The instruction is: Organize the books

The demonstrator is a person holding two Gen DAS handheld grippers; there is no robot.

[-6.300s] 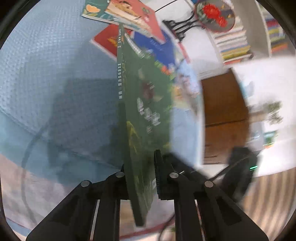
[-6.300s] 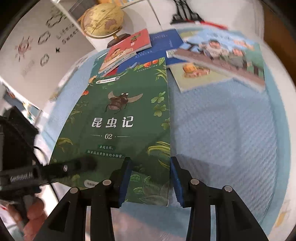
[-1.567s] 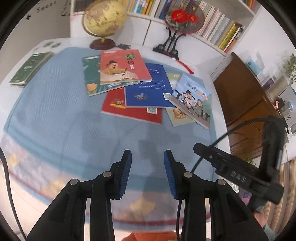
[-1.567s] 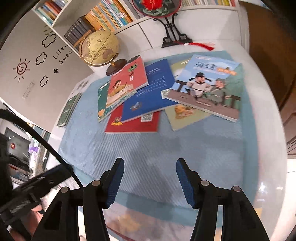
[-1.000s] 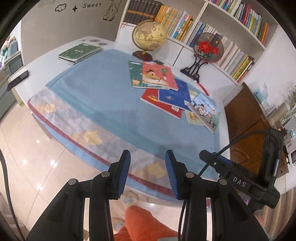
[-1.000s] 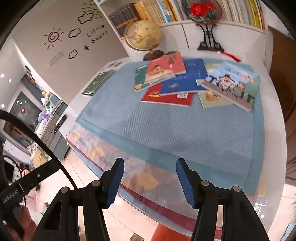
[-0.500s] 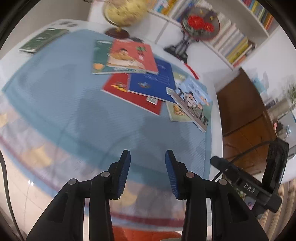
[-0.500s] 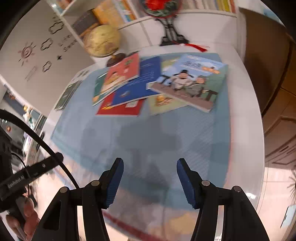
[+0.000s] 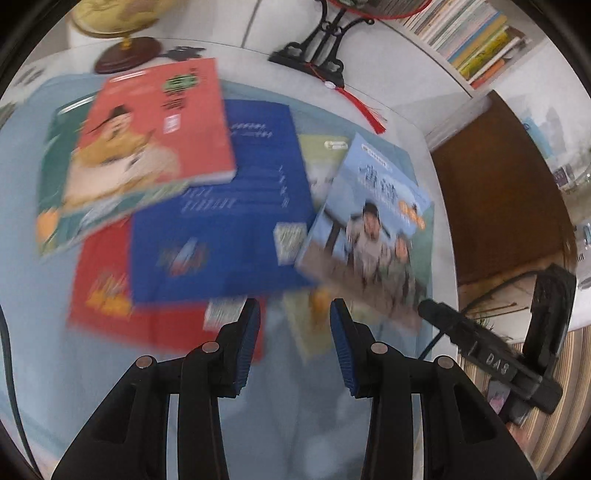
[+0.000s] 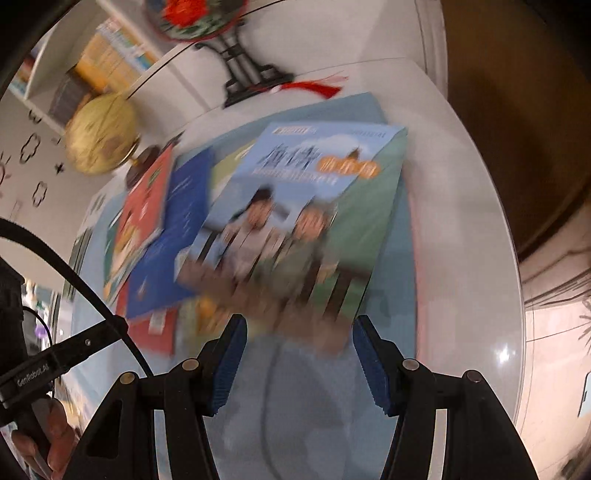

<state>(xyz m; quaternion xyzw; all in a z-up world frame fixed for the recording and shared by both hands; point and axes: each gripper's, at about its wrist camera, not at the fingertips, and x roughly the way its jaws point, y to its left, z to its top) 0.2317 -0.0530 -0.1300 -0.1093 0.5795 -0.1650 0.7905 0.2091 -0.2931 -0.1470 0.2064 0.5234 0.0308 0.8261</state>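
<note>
Books lie fanned in an overlapping heap on a blue quilted cloth (image 9: 22,155) that covers a white table (image 10: 461,206). Both frames are smeared with motion blur, so cover lettering cannot be read.

Nearest in the left view, the left gripper (image 9: 294,345) shows black arms with ribbed blue pads, jaws moderately apart and gripping nothing. Just past its tips, at twelve o'clock, is the cloth between a flat red book (image 9: 110,314) at eleven and a pale yellow-green book (image 9: 303,332) at one. A glossy blue book (image 9: 229,221) overlaps the red one. Farther off at ten, a coral book (image 9: 159,125) rests on a green book (image 9: 50,166). At two, a thicker light-blue book (image 9: 373,229) with cartoon figures lies on top of the pile's right side. Beyond, at eleven, stands a round golden globe (image 9: 114,18) on a dark wooden foot, and at twelve a black scrolled stand (image 9: 325,40) with a red tassel (image 9: 369,110).

The right gripper (image 10: 299,363) is spread wider, also empty, its tips framing the near edge of the light-blue book (image 10: 295,221). Only this view shows a hand (image 10: 55,439) at eight o'clock on the other tool's handle, and the round red-flowered fan (image 10: 192,14) atop the stand. Only the left view shows the brown cabinet (image 9: 495,192) at three and the shelved book spines (image 9: 476,40) at one.
</note>
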